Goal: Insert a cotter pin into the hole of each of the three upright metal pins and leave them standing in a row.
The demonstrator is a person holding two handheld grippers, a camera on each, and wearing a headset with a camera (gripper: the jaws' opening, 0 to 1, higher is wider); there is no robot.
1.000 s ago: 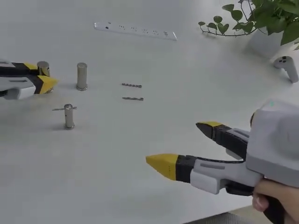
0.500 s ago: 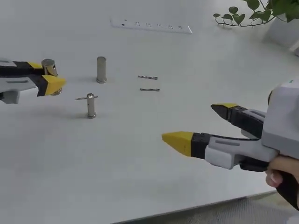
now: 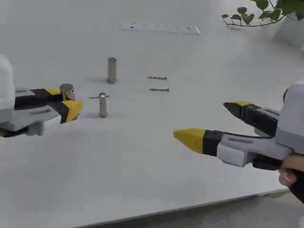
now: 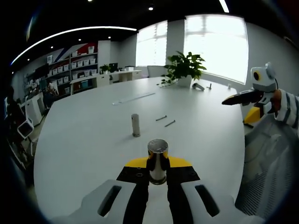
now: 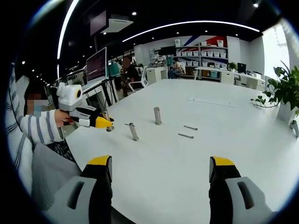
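Your left gripper (image 3: 65,101) is pinched on a held pin (image 3: 66,90), a smooth steel cylinder with a flat top. Its yellow tips cover the pin's lower end, so you cannot tell whether the foot touches the white table (image 3: 142,161). In the left gripper view this pin stands upright between the jaws. In the head view the gripper's body is cut off at the frame edge.

Your right gripper (image 3: 212,121) hangs over bare table on the near side, jaws spread wide, holding nothing. Its rear and your hand run off frame.

The second pin (image 3: 102,107) stands just right of the held one, with a thin inserted cotter pin (image 3: 97,97) crosswise through its head. The third pin (image 3: 111,70) stands upright behind it; its hole is too small to make out. To its right lie the far loose cotter pin (image 3: 157,78) and the near loose cotter pin (image 3: 159,90), flat, roughly parallel, not touching.

Power strip (image 3: 159,27) at the far edge; plant (image 3: 266,9) partly cut off
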